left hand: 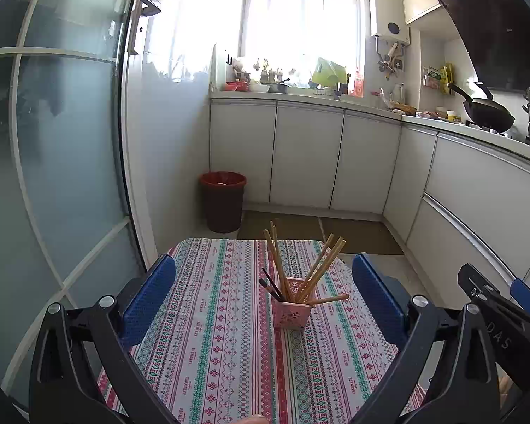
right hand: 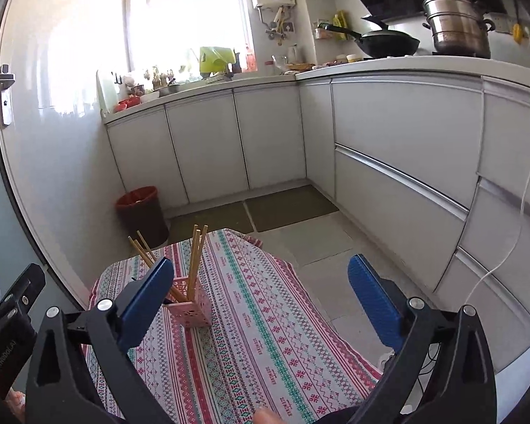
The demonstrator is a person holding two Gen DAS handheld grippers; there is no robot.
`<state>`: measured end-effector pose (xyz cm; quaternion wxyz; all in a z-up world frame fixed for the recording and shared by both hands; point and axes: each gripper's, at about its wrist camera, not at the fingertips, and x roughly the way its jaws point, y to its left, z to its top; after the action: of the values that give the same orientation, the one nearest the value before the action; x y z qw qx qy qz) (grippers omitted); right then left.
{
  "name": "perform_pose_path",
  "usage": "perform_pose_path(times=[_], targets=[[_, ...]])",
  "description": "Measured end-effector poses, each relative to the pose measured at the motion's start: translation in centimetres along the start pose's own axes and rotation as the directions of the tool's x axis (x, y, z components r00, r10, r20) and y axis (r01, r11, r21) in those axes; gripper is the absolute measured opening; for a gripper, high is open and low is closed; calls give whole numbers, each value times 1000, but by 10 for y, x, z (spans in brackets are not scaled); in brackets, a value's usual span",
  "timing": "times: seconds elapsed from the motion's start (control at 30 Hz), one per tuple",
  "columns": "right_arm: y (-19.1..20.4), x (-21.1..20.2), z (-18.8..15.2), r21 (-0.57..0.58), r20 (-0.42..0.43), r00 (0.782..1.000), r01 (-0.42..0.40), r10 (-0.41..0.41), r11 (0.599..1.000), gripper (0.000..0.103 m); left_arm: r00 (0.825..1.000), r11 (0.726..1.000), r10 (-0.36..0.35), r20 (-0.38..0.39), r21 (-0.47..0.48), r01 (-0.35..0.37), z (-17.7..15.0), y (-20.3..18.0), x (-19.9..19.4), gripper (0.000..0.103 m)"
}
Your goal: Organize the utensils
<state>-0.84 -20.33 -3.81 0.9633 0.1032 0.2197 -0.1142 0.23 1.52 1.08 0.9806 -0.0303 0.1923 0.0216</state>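
Black chopsticks point(left hand: 271, 284) show only from left; both hand-held grippers gape, empty.

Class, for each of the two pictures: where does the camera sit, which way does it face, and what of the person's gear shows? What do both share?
Left wrist: on the left gripper, facing across the table toward the window; its open fingers frame the pink basket; the right gripper shows beside it.
Right wrist: on the right gripper, facing the cabinets; fingers open.
Shared: basket, chopsticks, red bin.
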Motion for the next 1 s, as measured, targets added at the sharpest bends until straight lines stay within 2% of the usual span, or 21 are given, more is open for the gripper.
perform_pose_path(times=[0.2, 1.0], targets=[[1, 5, -3, 5, -32, 999, -9, 9, 1000, 96, 1000, 1000, -10, -13, 0, 10, -3, 1, 3, 96], [2, 6, -3, -1, -45, 999, -9, 9, 1000, 96, 1000, 1000, -11, -25, 0, 11, -8, 1, 6, 96]])
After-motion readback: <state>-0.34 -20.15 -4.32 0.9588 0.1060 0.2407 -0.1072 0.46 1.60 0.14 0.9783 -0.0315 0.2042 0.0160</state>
